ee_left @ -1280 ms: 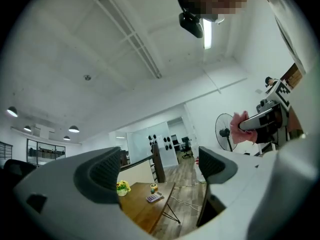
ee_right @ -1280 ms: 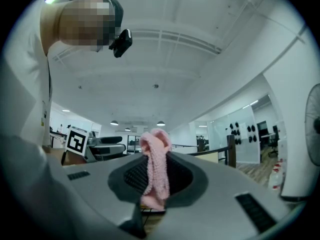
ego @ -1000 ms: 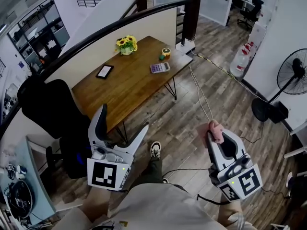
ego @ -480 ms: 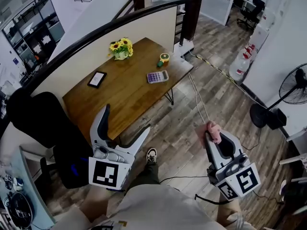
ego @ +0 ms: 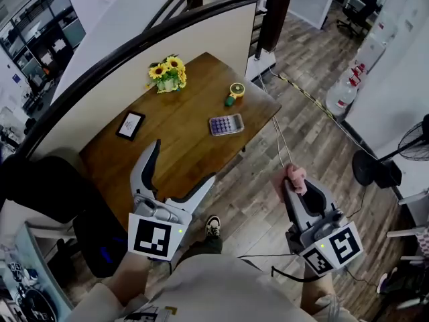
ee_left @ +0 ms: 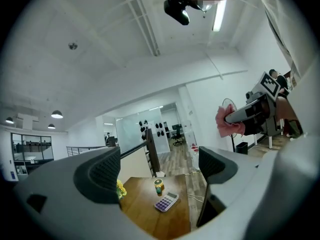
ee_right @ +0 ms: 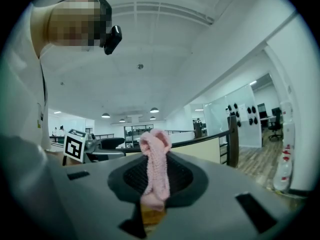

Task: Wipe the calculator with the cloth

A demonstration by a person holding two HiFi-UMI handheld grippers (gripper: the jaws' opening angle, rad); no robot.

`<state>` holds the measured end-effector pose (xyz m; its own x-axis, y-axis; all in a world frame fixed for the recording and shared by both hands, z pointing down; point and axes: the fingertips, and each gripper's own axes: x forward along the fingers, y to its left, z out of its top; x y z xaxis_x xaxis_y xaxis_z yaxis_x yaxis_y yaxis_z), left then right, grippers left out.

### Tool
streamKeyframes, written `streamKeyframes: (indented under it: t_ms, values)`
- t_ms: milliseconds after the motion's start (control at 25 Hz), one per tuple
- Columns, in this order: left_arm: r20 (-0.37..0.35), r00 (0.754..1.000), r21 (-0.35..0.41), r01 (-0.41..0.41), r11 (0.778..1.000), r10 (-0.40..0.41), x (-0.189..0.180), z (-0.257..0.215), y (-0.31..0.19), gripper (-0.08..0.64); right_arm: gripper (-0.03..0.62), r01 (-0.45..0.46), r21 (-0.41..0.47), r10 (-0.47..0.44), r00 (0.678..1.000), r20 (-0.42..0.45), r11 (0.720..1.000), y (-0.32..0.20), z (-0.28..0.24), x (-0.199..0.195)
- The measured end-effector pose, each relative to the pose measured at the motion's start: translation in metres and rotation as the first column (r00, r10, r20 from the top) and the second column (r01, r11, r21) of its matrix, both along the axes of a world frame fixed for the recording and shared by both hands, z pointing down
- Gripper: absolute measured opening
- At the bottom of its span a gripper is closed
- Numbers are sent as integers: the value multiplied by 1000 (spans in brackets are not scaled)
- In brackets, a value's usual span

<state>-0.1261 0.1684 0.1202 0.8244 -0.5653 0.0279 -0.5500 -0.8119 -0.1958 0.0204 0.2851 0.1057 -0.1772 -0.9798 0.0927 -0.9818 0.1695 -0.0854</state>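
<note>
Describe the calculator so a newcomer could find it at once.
Find the wooden table in the head view. The calculator lies flat near the table's right end, toward the near edge, just in front of a small yellow-and-green item. It alone has a grid of purple keys; the sunflowers stand upright, and the dark frame lies further left.

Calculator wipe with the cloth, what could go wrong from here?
The cloth sits bunched in the shut right gripper, so little of it may meet the keys. The calculator lies loose near the table edge while the left gripper is open and far off; a push could slide it. A cable trails on the floor alongside.
</note>
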Motion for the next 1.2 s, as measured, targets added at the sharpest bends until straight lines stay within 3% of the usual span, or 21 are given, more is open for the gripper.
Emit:
streamKeyframes:
  t_ms: [240,400,720,960,1200]
  values:
    - [7,1000,-10,5,1000,-5,11,10,-66,466,67,-22,-1,22,1000,-3,1000,-68,7,22]
    - [18,999,-18,-27,999,28,22,16,-83,466,67,-30,-15,29,1000,-3,999,-93,13,33]
    - [106,989,32,-111,993,107,65,26,-107,472,67,-33,-20,33,999,-4,999,-134,19,66]
    - [91,991,34,-106,994,103,97,24,-138,472,67,32,-9,-32,999,-9,999,-182,22,101]
    - [126,991,56,-61,997,53,139,21,-177,472,67,142,-20,-142,990,8,990,-246,28,141]
